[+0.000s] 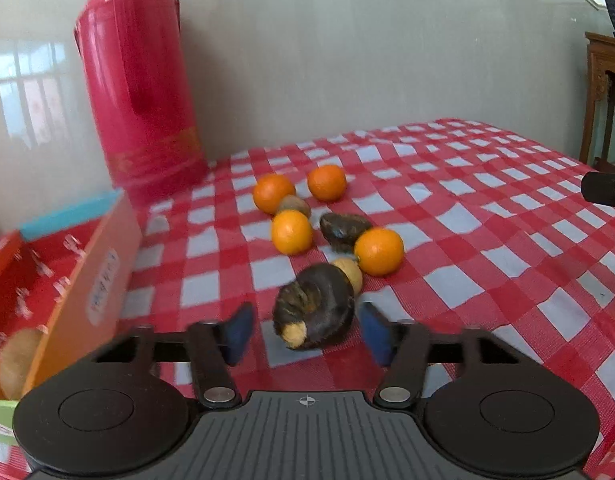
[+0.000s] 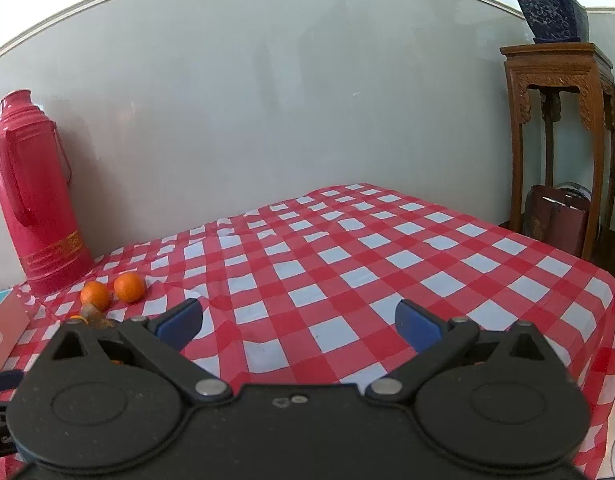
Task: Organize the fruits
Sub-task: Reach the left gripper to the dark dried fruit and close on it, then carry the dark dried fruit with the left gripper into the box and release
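Four oranges [image 1: 291, 232] lie loose on the checked tablecloth [image 1: 487, 240]; two dark, shrivelled fruits [image 1: 313, 312] sit among them; two small tan round fruits [image 1: 349, 274] rest alongside. One red thermos flask [image 1: 139, 92] stands at the wall; one open red-lined cardboard box [image 1: 79, 280] sits at the table's left, with one tan fruit and part of an orange visible inside. One carved wooden stand [image 2: 559, 132] carries one blue plant pot [image 2: 553, 16].
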Demonstrator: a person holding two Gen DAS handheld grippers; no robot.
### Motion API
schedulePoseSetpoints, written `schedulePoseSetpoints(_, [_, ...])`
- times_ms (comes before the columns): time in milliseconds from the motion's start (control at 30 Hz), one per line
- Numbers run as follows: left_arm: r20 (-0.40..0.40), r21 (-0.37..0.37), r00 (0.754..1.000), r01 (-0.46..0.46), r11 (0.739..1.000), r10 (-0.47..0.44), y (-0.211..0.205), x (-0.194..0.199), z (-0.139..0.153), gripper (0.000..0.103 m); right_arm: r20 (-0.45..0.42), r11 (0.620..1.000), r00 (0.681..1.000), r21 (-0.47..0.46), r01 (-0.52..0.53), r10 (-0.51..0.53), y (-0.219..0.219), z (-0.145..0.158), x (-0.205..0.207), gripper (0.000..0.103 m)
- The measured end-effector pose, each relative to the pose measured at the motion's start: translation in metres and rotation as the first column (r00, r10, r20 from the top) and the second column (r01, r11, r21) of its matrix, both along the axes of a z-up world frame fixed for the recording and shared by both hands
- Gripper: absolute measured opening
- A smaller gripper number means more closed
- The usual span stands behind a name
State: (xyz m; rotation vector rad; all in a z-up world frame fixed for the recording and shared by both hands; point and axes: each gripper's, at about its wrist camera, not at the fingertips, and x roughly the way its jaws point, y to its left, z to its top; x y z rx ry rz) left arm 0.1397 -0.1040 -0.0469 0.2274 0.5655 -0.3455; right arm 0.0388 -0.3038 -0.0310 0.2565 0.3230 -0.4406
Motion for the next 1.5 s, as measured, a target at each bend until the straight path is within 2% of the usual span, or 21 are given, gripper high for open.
schedulePoseSetpoints(100, [-0.005,-0.019,1.000,0.004,1.000,-0.004,0.000,0.002,0.000,0.053,-0.010,1.000,1.000,-0.012,-0.017,0.017,0.004,-0.001,0.003,0.098])
schedulePoseSetpoints(167, [-0.010,-0.020,1.000,0.004,1.000,-0.005,0.000,0.002,-0.002,0.045,-0.014,1.000,1.000,-0.022,-0.021,0.021,0.006,-0.001,0.004,0.098])
schedulePoseSetpoints(567, [-0.002,-0.038,1.000,0.000,0.999,0.000,0.002,-0.001,0.000,0.043,-0.031,0.999,0.999,-0.032,-0.043,0.042,0.012,-0.003,0.008,0.098])
schedulePoseSetpoints(833, [0.043,-0.049,0.999,0.002,0.999,0.000,0.005,-0.009,0.006,0.043,-0.024,0.998,0.998,-0.020,-0.051,0.050,0.012,-0.003,0.008,0.098])
schedulePoseSetpoints(1233, [0.142,-0.076,0.983,-0.109,0.991,0.119,0.044,-0.015,0.022,0.043,-0.039,0.994,0.994,-0.036,-0.100,0.099,0.030,-0.003,0.019,0.098])
schedulePoseSetpoints(1500, [0.164,-0.109,0.964,-0.195,0.975,0.211,0.080,-0.015,0.031,0.043,-0.047,0.987,0.988,-0.059,-0.150,0.147,0.054,-0.003,0.028,0.098])
